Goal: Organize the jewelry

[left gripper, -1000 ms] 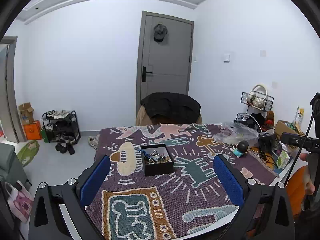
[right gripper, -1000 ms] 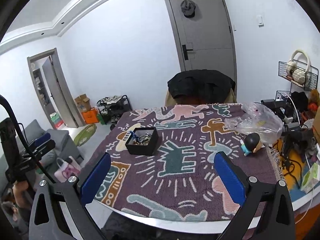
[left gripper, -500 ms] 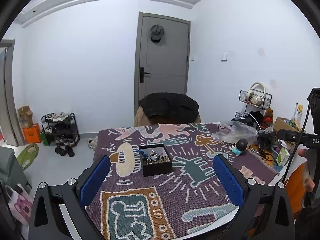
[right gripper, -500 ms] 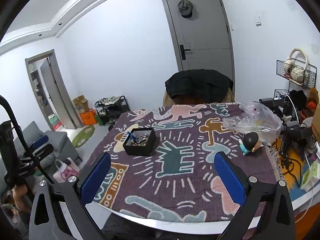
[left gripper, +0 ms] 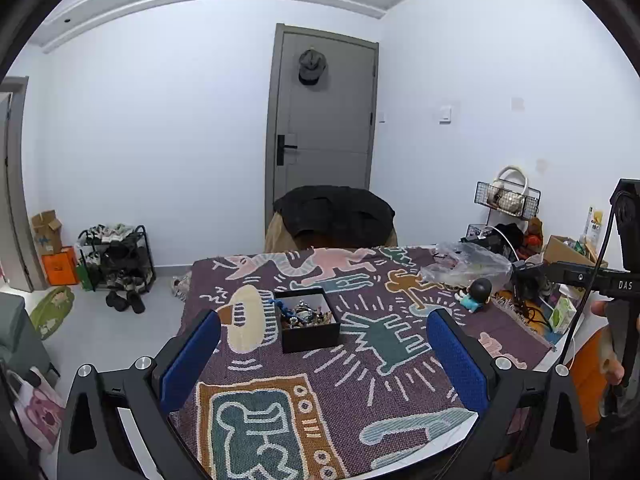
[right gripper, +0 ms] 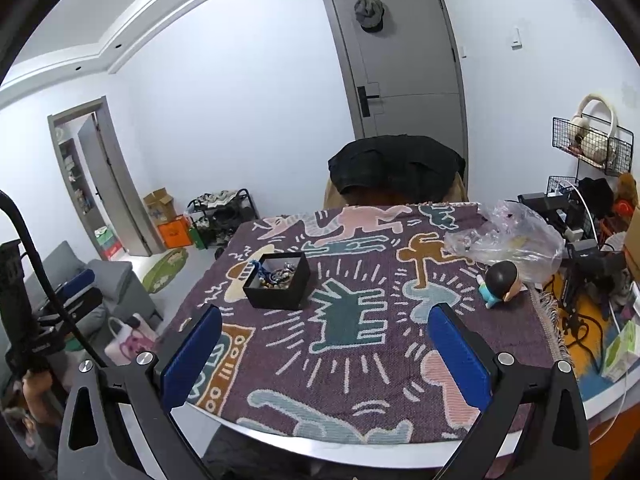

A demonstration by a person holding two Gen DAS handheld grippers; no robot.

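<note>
A small black open box (left gripper: 309, 326) full of tangled jewelry (left gripper: 306, 312) stands on the patterned purple cloth (left gripper: 360, 380) of the table. It also shows in the right wrist view (right gripper: 278, 285), left of centre. My left gripper (left gripper: 324, 356) is open and empty, held above the near table edge, the box just ahead between its blue pads (left gripper: 190, 354). My right gripper (right gripper: 325, 354) is open and empty, above the near edge, with the box ahead to the left.
A clear plastic bag (right gripper: 508, 240) and a small doll figure (right gripper: 500, 282) lie at the table's right side. Cables and clutter (right gripper: 592, 264) crowd the right edge. A chair with a black jacket (right gripper: 394, 168) stands behind the table.
Both views have shifted slightly; the box sits a little lower and nearer in the left wrist view. Both grippers stay open and empty.
</note>
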